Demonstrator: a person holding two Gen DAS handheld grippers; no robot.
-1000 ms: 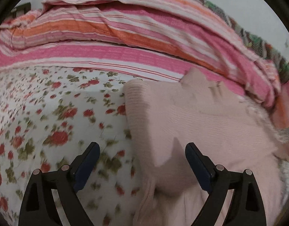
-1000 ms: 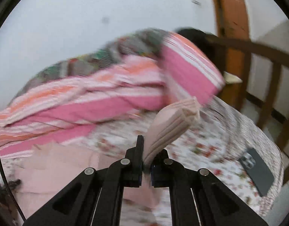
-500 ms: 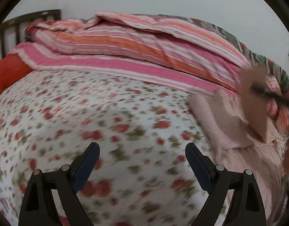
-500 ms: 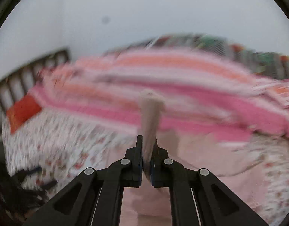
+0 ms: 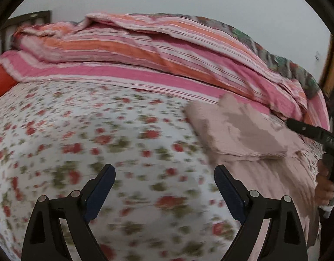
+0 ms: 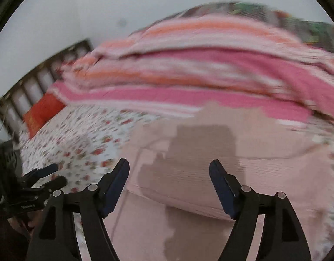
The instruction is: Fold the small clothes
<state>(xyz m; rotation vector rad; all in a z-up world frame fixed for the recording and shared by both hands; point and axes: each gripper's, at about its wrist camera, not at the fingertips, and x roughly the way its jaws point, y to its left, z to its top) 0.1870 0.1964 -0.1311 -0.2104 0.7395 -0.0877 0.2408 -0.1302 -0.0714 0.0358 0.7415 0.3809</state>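
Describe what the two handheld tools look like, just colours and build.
Both the left tool and the right tool are matte black plastic frames with silver rivets and two angled fingers faced with dark blue pads. White lettering marks the body, unreadable.

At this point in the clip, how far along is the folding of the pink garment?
Done: one flap of the pink knit garment already lies folded over its lower layer on the floral bedsheet. In hand: nothing; the right gripper hangs open above the fold, and the left gripper is open over bare sheet. Left: the lower part nearest the camera lies unfolded, so probably another fold.
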